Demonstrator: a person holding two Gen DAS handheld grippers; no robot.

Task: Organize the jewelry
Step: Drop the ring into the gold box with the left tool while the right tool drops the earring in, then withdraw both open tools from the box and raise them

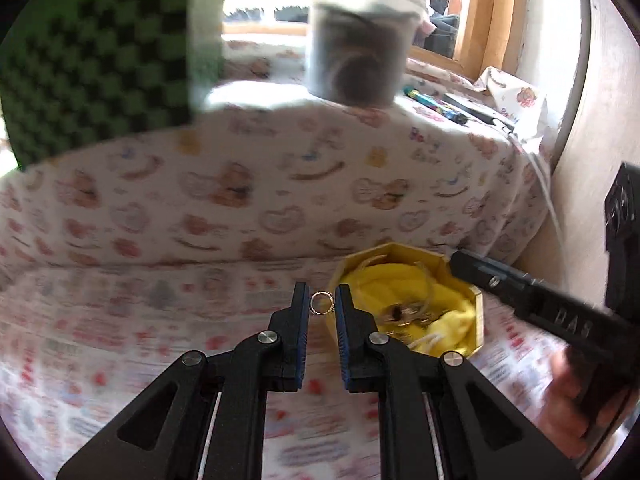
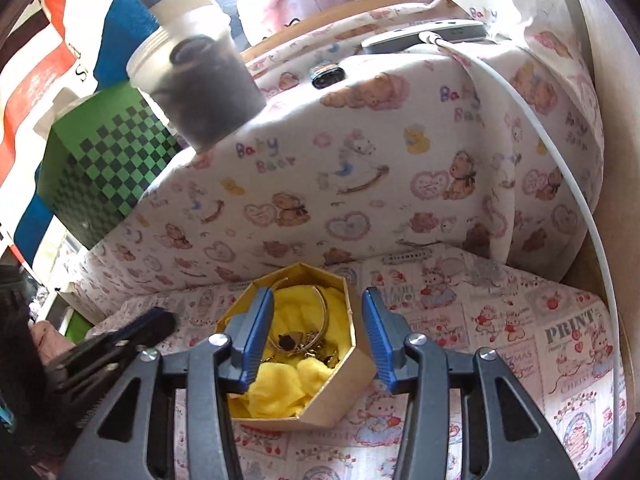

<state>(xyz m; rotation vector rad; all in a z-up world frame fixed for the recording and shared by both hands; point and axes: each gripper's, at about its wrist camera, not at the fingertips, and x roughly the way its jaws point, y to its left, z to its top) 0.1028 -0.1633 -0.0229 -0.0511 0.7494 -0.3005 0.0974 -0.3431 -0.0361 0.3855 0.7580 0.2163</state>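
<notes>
A small gold ring [image 1: 321, 303] is pinched between the fingertips of my left gripper [image 1: 321, 300], just left of an octagonal yellow cardboard box [image 1: 476, 312]. The box [image 2: 340, 400] is lined with yellow cloth [image 2: 280, 384] and holds a tangle of gold bangles and other jewelry [image 2: 304, 344]. My right gripper [image 2: 317, 294] hangs over the box with its blue-padded jaws apart and nothing between the pads. It enters the left wrist view from the right as a black finger [image 1: 520, 292]. In the right wrist view the left gripper [image 2: 132, 332] shows at the left edge.
The box rests on a printed cloth [image 2: 500, 320] in front of a raised ledge draped in bear-print fabric [image 2: 360, 184]. On the ledge stand a translucent tub with dark contents [image 2: 200, 80] and a green checkered box [image 2: 108, 164]. A white cable [image 2: 560, 152] runs down the right side.
</notes>
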